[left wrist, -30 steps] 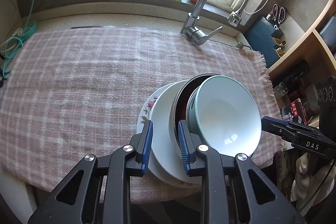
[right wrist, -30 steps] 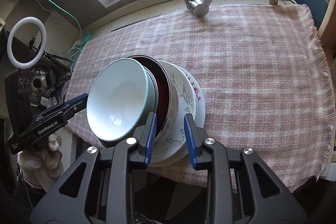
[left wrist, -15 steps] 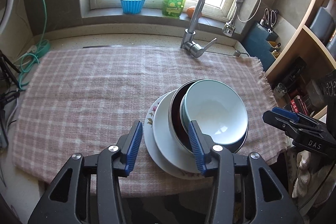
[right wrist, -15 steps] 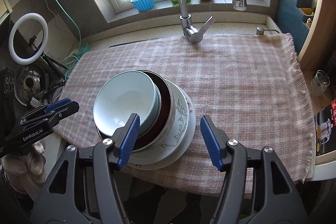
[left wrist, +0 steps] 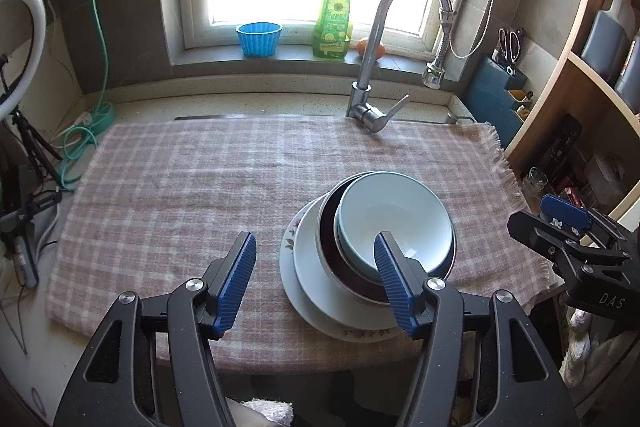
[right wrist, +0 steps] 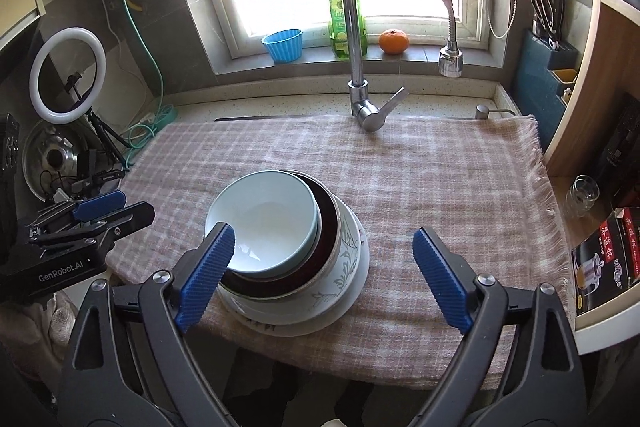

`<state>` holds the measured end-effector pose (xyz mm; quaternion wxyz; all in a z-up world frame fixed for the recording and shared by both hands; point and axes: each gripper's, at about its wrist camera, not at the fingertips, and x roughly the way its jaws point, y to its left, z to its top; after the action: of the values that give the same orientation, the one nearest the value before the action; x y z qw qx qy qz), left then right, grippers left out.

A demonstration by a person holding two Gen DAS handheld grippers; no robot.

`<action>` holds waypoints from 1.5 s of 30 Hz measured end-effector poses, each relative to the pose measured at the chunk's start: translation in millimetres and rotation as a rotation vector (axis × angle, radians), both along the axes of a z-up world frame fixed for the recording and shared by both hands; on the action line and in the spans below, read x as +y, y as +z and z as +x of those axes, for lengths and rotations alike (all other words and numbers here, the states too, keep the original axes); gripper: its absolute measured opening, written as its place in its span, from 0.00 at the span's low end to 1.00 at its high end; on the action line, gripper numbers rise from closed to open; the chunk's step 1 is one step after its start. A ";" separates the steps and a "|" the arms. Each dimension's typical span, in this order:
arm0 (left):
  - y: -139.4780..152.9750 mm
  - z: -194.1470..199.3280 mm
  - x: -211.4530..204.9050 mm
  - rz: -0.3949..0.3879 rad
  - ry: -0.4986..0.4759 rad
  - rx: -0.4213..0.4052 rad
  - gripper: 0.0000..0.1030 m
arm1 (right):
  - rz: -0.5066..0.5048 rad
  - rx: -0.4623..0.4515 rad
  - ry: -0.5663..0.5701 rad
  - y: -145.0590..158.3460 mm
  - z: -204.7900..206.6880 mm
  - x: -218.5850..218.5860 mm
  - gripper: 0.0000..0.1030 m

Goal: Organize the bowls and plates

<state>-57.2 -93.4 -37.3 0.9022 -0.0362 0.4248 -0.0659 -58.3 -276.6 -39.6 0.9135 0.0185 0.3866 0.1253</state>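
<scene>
A stack of dishes rests on the checked cloth (left wrist: 192, 187) near its front edge. On top is a pale blue bowl (left wrist: 394, 217) (right wrist: 266, 223), nested in a dark red bowl (left wrist: 328, 247) (right wrist: 326, 227). Under them lie a white plate (left wrist: 316, 279) (right wrist: 344, 263) and a flowered plate (left wrist: 290, 231) (right wrist: 260, 323). My left gripper (left wrist: 314, 277) hovers above the stack's left side, jaws opening, nothing between the pads. My right gripper (right wrist: 320, 273) hangs above the stack's right side, jaws opening wide and holding nothing. Each gripper shows at the edge of the other's view.
A tall tap (right wrist: 360, 39) stands behind the cloth. On the windowsill are a blue cup (left wrist: 259, 39), a green soap bottle (left wrist: 332, 19) and an orange (right wrist: 394, 41). Shelves (left wrist: 576, 131) rise at the right, with a glass (right wrist: 582, 193). A ring light (right wrist: 66, 75) stands left.
Both grippers let go of the stack's rims, opened and drew back and up. The stack stays on the cloth.
</scene>
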 end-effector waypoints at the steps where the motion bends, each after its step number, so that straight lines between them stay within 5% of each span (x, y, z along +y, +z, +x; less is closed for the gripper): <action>1: -0.5 -0.1 0.4 -0.004 0.002 0.004 0.59 | 0.000 0.001 0.000 0.0 -0.3 0.0 0.90; 45: -2.5 6.1 -5.2 0.008 -0.003 0.018 0.59 | 0.026 0.022 -0.024 -5.9 11.9 -4.0 0.90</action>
<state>-51.1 -98.5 -39.8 0.8983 -0.0325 0.4333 -0.0651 -46.4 -280.6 -45.5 0.9102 0.0363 0.3949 0.1192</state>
